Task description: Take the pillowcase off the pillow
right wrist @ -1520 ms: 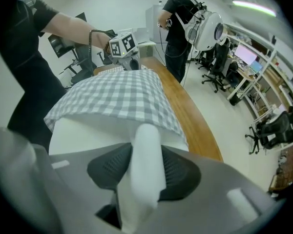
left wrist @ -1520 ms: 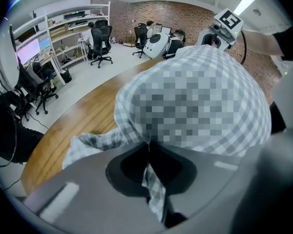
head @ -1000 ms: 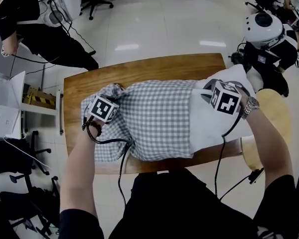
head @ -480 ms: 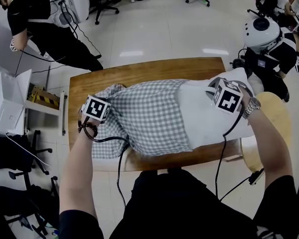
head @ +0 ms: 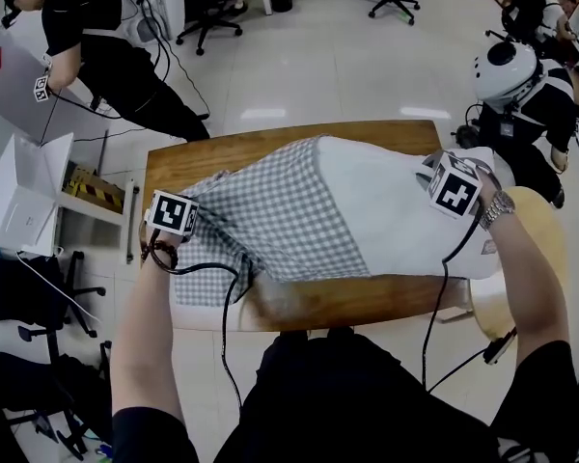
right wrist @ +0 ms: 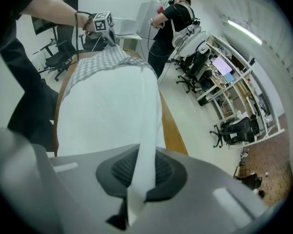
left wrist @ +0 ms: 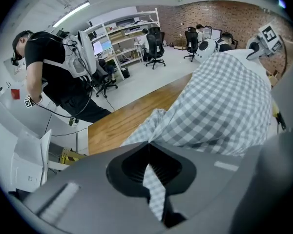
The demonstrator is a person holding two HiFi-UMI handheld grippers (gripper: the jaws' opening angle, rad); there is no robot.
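Grip noted: left gripper pinched checked pillowcase, right gripper white pillow; we advised steady opposed pulls.

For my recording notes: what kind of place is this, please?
Likely an office or lab workroom: swivel chairs, shelves with monitors, and a wooden table on a glossy floor.

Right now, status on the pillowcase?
Left gripper shut on pillowcase. Right gripper shut on pillow. Pillowcase about half off. No obstruction seen.
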